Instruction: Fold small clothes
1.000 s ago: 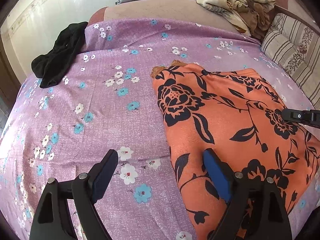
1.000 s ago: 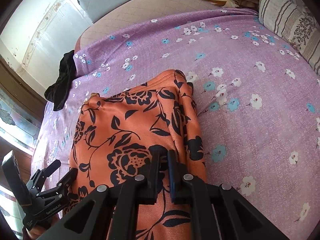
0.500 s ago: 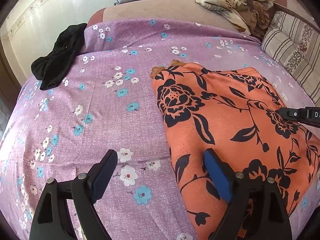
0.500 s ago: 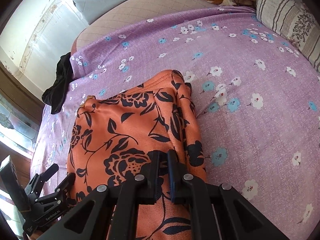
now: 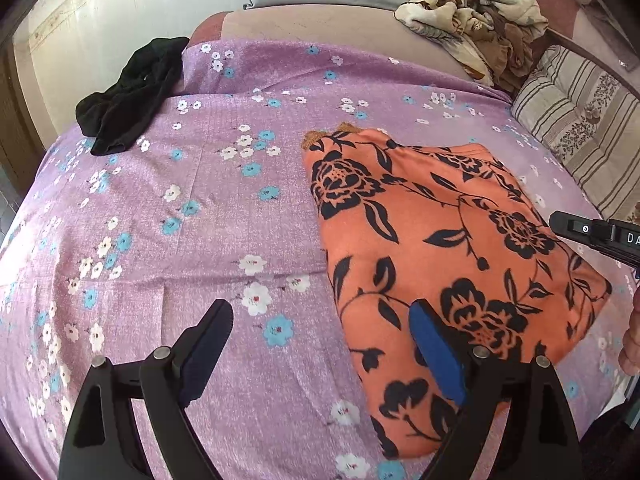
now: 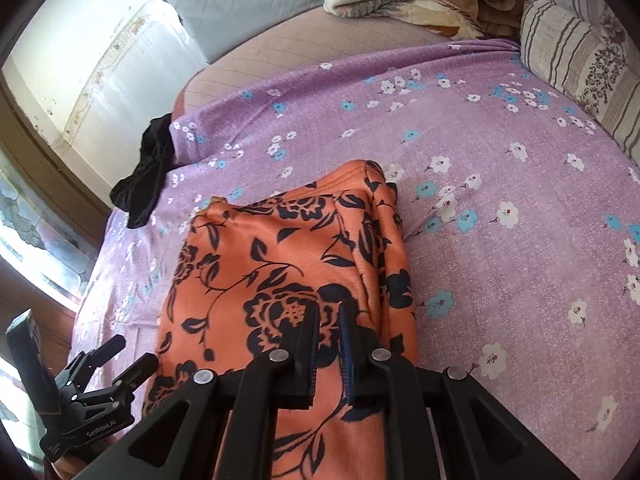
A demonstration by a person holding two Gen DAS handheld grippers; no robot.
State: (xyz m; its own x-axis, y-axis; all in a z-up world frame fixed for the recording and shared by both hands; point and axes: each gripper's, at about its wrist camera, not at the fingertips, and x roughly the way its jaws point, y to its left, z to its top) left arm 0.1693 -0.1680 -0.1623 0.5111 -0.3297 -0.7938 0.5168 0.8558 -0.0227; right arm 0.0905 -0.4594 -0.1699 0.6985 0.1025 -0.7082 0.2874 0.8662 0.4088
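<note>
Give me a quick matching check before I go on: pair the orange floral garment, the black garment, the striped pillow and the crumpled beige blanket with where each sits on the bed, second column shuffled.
Things:
1. orange floral garment
2. black garment
3. striped pillow
4. crumpled beige blanket

Places:
A. heaped at the far end, beyond the purple sheet
B. along the right edge of the bed
C. draped over the sheet's far left corner
D. flat on the sheet, nearest the grippers

Pairs: 1-D, 2-C, 3-B, 4-A
</note>
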